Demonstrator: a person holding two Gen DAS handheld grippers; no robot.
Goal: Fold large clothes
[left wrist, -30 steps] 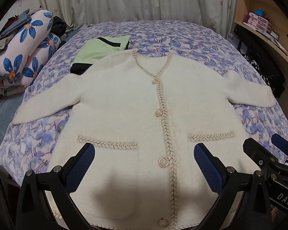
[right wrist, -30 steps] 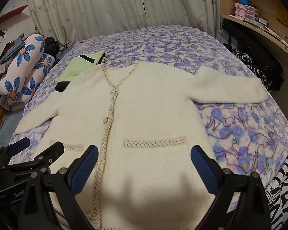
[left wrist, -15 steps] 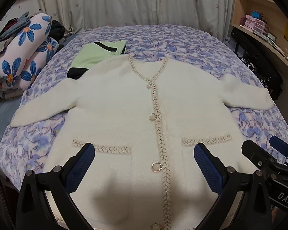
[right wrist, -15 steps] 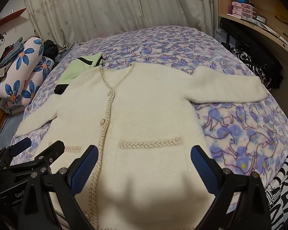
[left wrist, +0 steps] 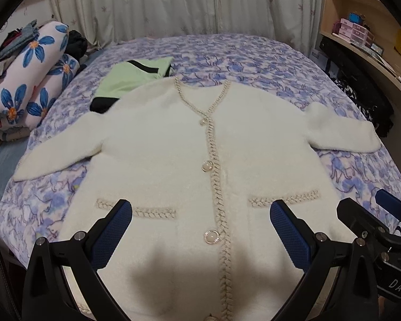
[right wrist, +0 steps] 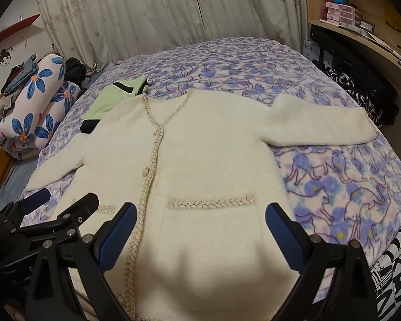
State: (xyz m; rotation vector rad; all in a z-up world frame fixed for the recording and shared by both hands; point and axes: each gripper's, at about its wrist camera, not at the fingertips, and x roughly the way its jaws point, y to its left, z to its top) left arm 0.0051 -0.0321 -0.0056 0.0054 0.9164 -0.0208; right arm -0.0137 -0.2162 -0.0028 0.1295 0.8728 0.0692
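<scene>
Drawn back a little from the cream cardigan (left wrist: 179,160) and raised, both the left gripper (left wrist: 200,230) and the right gripper (right wrist: 200,227). Neckline now lower toward 6 o'clock in both wrist views; more of the curtain (right wrist: 152,13) visible at 12 o'clock. Bottom button at 6 o'clock almost out of the left view. Jaws just as wide apart, nothing between them.
</scene>
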